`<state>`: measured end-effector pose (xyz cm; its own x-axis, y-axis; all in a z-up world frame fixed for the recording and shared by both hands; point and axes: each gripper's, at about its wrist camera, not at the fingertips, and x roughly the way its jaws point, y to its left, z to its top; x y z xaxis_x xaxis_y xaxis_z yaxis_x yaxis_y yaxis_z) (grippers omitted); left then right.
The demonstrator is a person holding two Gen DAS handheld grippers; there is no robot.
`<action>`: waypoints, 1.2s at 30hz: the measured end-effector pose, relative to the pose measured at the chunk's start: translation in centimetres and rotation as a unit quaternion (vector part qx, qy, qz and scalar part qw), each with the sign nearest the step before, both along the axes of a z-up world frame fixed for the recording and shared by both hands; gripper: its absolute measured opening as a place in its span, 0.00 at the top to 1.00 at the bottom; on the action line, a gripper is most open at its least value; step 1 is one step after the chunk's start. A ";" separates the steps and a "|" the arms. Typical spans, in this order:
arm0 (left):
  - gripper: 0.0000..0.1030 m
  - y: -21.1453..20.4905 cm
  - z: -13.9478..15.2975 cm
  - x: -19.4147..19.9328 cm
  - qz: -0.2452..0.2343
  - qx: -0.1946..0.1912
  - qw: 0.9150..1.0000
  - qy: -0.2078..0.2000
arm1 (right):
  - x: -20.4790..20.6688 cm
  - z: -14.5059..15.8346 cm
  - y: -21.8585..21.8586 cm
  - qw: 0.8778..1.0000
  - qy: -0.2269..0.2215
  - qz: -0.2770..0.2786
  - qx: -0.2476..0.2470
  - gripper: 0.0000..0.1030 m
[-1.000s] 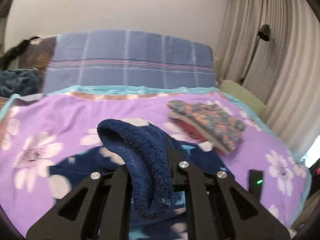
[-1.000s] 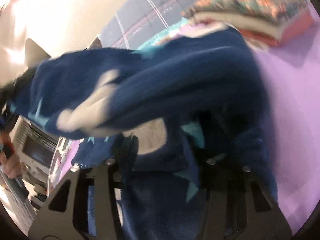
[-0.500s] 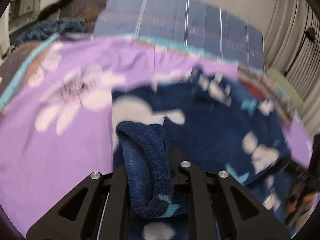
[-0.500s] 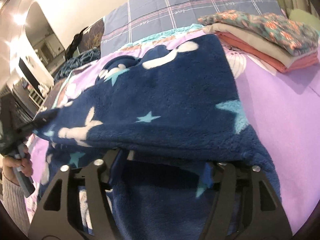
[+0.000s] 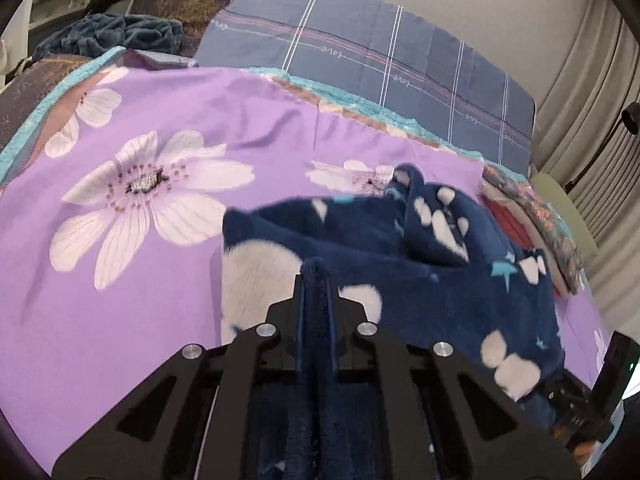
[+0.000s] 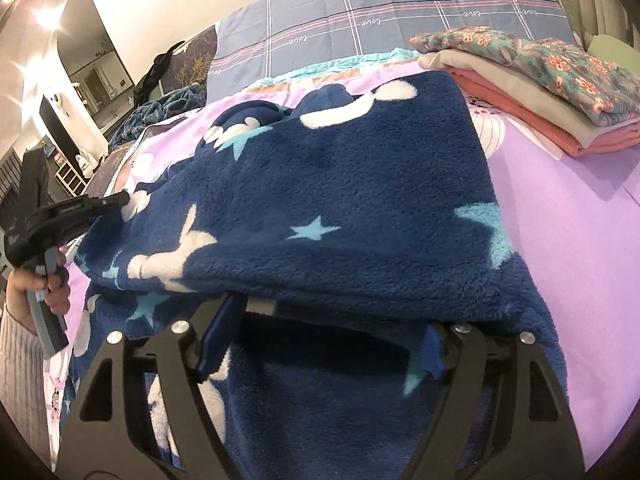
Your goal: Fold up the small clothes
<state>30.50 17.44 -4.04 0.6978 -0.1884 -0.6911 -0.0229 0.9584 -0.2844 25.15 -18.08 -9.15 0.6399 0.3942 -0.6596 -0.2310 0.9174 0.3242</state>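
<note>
A navy fleece garment (image 6: 328, 200) w/ white shapes and pale blue stars lies on a bed covered by a purple sheet (image 5: 120, 320) printed w/ big white flowers. The garment is the landmark here.

Left tool (image 5: 316, 280): clenched on a fold of the garment at its near left edge; a ridge of navy fleece stands up between the two black fingers. Seen from the right wrist view, the left tool (image 6: 116, 199) grips the garment's left corner, held by a hand (image 6: 36, 288) in a pale knit sleeve.

Right tool (image 6: 320, 336): spread wide, fingers well apart, released. The garment's folded front edge drapes over the finger tips, and more fleece lies under and between them. Can't tell if either finger touches cloth.

Right of the garment, just beside its far right corner: a stack of folded clothes (image 6: 532, 84), floral piece on top, cream and coral below. Between stack and the garment's right edge, a strip of bare sheet.

Left of the garment: a wide stretch of sheet, open up to the bed's teal-trimmed edge.

Beyond the garment, at the head of the bed: a blue plaid pillow (image 5: 380, 64). Far left of it, a rumpled dark blue blanket (image 5: 112, 36). Curtains (image 5: 592, 100) hang on the far right.
</note>
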 end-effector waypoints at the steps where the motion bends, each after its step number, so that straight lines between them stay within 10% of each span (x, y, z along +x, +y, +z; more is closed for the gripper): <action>1: 0.91 -0.4 0.8 -0.4 -0.005 0.014 1.000 -0.022 | 0.0 0.0 0.0 1.000 0.000 0.000 0.001 0.25; 5: 0.91 -1.3 3.2 -1.6 -0.004 0.078 0.993 -0.086 | 0.0 0.0 -0.1 1.000 -0.001 0.000 0.001 0.25; 10: 0.87 -0.1 -0.9 0.3 0.019 0.126 0.992 -0.014 | -0.1 0.0 0.0 1.000 -0.002 0.000 -0.002 0.25; 19: 0.63 -3.1 2.6 -4.6 -0.032 0.105 0.990 -0.084 | -3.1 2.3 1.6 0.994 0.060 0.074 -0.045 0.26; 25: 0.56 -8.0 -2.8 -2.6 -0.075 0.129 0.989 -0.001 | -3.4 7.8 0.8 0.995 -0.073 0.053 -0.052 0.38; 28: 0.52 -9.5 -4.2 -2.9 -0.074 0.179 0.981 -0.002 | 0.3 4.6 0.2 0.995 -0.023 0.007 -0.097 0.48; 30: 0.52 -9.1 -3.6 -3.1 -0.079 0.172 0.982 0.004 | 2.2 0.8 -0.6 0.992 0.047 -0.013 -0.114 0.49; 36: 0.38 -7.5 0.2 -1.5 -0.073 0.084 0.993 -0.029 | 0.9 0.7 0.6 0.988 -0.008 -0.014 -0.155 0.46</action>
